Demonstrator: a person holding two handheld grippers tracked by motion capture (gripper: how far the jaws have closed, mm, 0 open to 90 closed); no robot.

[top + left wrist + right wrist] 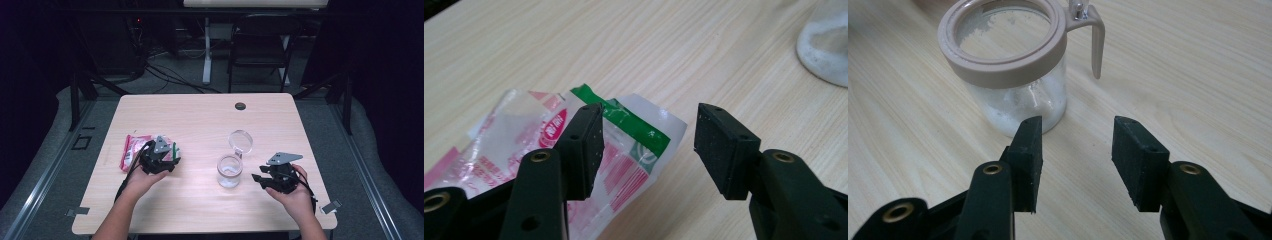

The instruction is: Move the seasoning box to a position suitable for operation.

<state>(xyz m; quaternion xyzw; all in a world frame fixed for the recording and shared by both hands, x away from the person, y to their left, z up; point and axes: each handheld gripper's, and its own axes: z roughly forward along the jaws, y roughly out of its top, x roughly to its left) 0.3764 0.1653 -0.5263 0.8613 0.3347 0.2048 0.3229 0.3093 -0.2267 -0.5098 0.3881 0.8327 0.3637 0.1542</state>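
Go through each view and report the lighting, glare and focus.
High view: table brightly lit, surroundings nearly black, image soft. Left gripper view: plastic packet shows glare on its film, and the jar at the corner is blurred. Right gripper view: jar fairly sharp, near jaws soft, even light.

One glass jar, one plastic packet, two hand-held grippers.

Packet: clear plastic, red and pink print, green band along its top edge. Jar: clear glass, white powder inside, beige rim; lid at its 12 o'clock. Table: pale wood grain. Grippers: black.
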